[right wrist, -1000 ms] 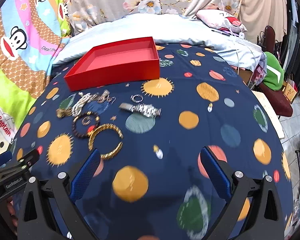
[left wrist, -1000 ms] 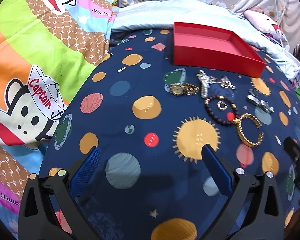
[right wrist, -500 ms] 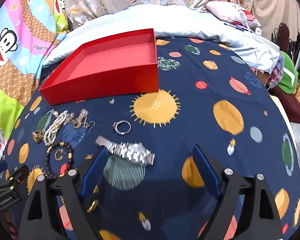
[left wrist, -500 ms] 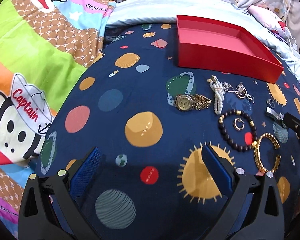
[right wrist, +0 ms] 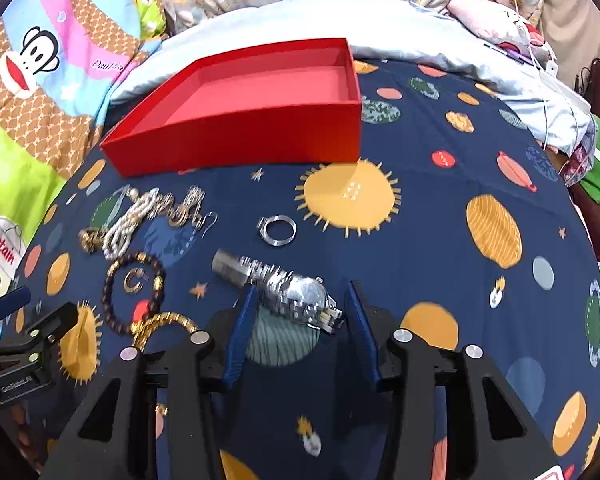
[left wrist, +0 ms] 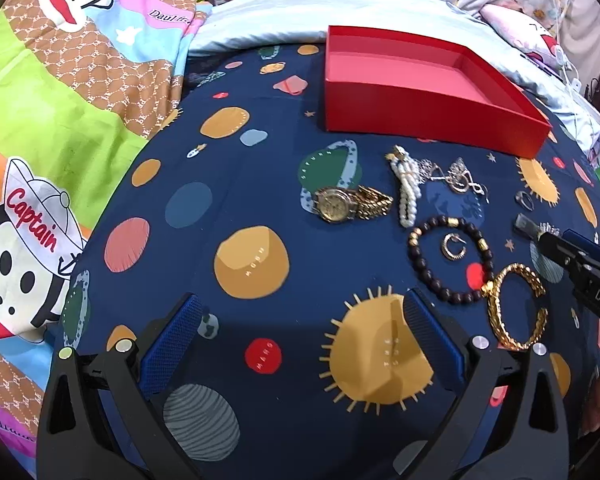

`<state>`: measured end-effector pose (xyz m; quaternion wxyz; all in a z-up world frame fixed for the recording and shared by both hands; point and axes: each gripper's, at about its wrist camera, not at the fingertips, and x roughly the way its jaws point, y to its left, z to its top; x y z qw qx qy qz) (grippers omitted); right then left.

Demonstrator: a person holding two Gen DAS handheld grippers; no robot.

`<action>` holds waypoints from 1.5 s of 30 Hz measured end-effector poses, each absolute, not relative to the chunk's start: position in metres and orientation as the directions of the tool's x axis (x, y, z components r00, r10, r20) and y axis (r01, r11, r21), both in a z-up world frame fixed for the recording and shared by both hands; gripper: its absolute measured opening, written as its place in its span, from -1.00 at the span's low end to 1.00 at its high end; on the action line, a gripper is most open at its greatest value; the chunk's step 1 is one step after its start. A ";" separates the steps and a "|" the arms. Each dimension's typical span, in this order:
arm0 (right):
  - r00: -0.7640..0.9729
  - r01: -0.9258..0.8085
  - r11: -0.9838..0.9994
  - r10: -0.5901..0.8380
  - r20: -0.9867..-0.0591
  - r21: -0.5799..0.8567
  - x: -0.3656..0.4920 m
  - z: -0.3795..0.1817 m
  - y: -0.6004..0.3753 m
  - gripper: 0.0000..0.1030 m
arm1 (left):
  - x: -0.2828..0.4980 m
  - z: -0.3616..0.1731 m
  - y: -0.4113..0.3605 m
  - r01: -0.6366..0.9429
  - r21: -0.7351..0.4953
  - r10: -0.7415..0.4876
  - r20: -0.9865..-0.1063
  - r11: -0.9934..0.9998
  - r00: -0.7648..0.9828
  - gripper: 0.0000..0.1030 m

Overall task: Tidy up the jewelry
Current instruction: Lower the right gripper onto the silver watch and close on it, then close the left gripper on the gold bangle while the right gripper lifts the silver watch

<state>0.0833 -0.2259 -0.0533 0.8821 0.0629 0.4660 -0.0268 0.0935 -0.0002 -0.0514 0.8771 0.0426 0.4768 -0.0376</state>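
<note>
Red cardboard box (right wrist: 236, 120) sits at the far side of the navy planet-print sheet (left wrist: 252, 184); nothing lies inside it. All jewelry is on the sheet in front of it: gold watch (left wrist: 350, 203), pearl strand (left wrist: 407, 194), dark bead bracelet (left wrist: 448, 258) around a small gold hoop (left wrist: 454, 246), gold bangle (left wrist: 518, 308), silver ring (right wrist: 277, 230). The right gripper (right wrist: 300, 308) has its jaws apart on both sides of the silver watch (right wrist: 278, 286), not touching it. The left gripper (left wrist: 300, 336) is wide apart above bare sheet.
</note>
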 end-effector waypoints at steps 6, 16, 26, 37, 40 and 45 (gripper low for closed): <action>0.537 0.080 0.981 0.107 -0.837 0.177 0.073 -0.051 -0.224 -0.11 | 0.090 -0.056 -0.003 0.115 0.035 -0.032 -0.848 0.993 0.529 0.91; 0.558 0.056 0.998 -0.016 -0.830 0.019 0.084 -0.054 -0.215 -0.35 | 0.091 -0.056 -0.008 0.128 0.018 -0.052 -0.849 0.992 0.525 0.91; 0.568 0.105 0.993 -0.015 -0.823 0.054 0.073 -0.052 -0.223 -0.54 | 0.088 -0.052 -0.019 0.166 -0.029 -0.112 -0.852 0.986 0.512 0.91; 0.589 0.212 0.974 -0.062 -0.806 0.080 0.047 -0.033 -0.255 -0.54 | 0.067 -0.047 -0.073 0.288 -0.093 -0.227 -0.850 0.953 0.475 0.91; 0.586 0.228 0.970 -0.064 -0.808 0.088 0.042 -0.033 -0.264 -0.54 | 0.063 -0.051 -0.089 0.316 -0.080 -0.229 -0.854 0.946 0.467 0.91; 0.587 0.243 0.963 -0.053 -0.808 0.113 0.035 -0.036 -0.271 -0.54 | 0.061 -0.057 -0.105 0.348 -0.059 -0.229 -0.853 0.936 0.469 0.79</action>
